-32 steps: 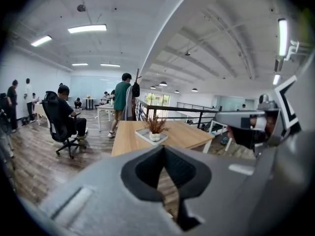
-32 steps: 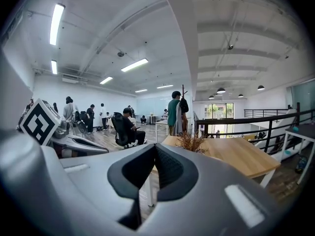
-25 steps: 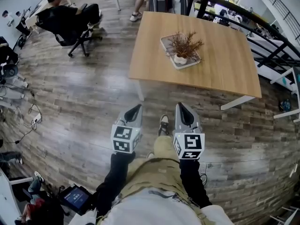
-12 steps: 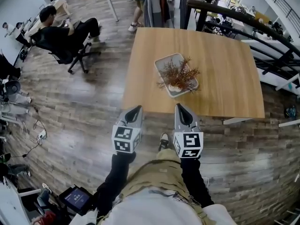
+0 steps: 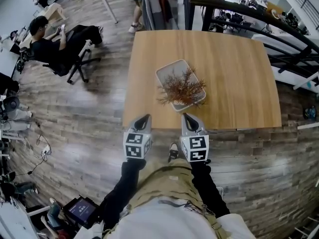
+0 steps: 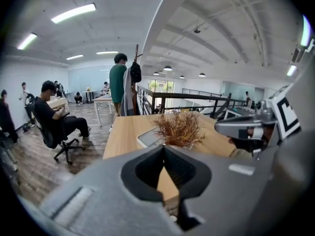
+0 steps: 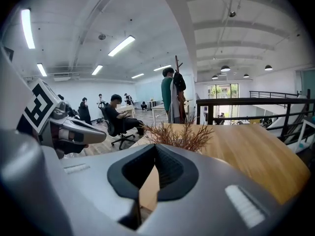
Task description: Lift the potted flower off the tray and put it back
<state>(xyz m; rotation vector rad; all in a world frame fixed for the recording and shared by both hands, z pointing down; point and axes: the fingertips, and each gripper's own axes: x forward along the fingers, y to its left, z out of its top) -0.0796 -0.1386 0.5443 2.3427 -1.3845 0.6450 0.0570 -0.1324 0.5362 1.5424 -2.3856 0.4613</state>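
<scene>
Nothing of the task is judged done yet. The potted flower [image 5: 182, 87] is seen standing in the tray [image 5: 167, 72], close to the table's [image 5: 234, 73] near edge. The 2 grippers, left gripper [image 5: 144, 117] and right gripper [image 5: 187, 116], are held clenched and empty just short of that edge. Lifting and returning are left.

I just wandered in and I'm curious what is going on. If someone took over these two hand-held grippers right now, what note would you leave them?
Left hand-held gripper: jaws together, empty.
Right hand-held gripper: jaws together, empty.
Both are at the near edge of the table, short of the tray, touching nothing.
The potted flower stands in the tray, near the middle of the table.
Done: nothing yet; the flower has not been lifted.
Left: reach in, open the jaws, grip the pot, lift it off the tray, then set it back.
</scene>
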